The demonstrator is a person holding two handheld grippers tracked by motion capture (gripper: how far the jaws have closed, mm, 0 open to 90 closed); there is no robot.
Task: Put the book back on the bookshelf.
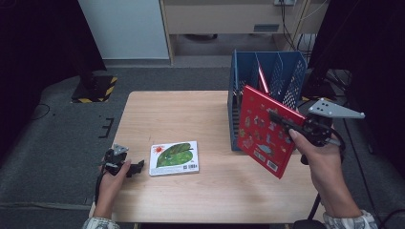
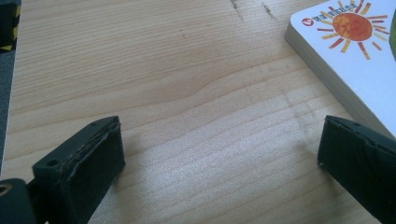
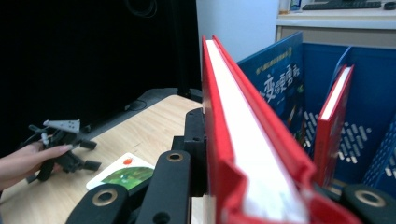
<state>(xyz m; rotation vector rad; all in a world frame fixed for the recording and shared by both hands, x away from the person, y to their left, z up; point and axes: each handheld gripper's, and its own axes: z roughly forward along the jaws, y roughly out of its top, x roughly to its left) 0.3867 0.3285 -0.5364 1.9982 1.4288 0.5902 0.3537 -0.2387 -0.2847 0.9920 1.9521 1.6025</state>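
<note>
The work looks about halfway, judging from how things lie. On the light wooden desk [image 1: 210,191] stands a blue perforated plastic file rack [image 1: 286,71] with upright slots. It already holds a thin red book [image 1: 262,78] in one slot, and the right gripper view shows a blue-covered book [image 3: 280,84] standing there too. A large red hardcover picture book [image 1: 262,131] is held off the desk, tilted, just in front of the rack and not yet in a slot. A small square white book with a green leaf and an orange sun on its cover [image 1: 174,158] lies flat near the front left of the desk, untouched.

The right gripper [image 1: 286,125] is clamped on the red hardcover's edge, the hand raised beside the rack with its forearm coming in from the bottom right. The left gripper [image 1: 134,168] rests low at the desk's left edge, pointing toward the white book, its jaws apart with bare wood between them; the hand lies relaxed.
</note>
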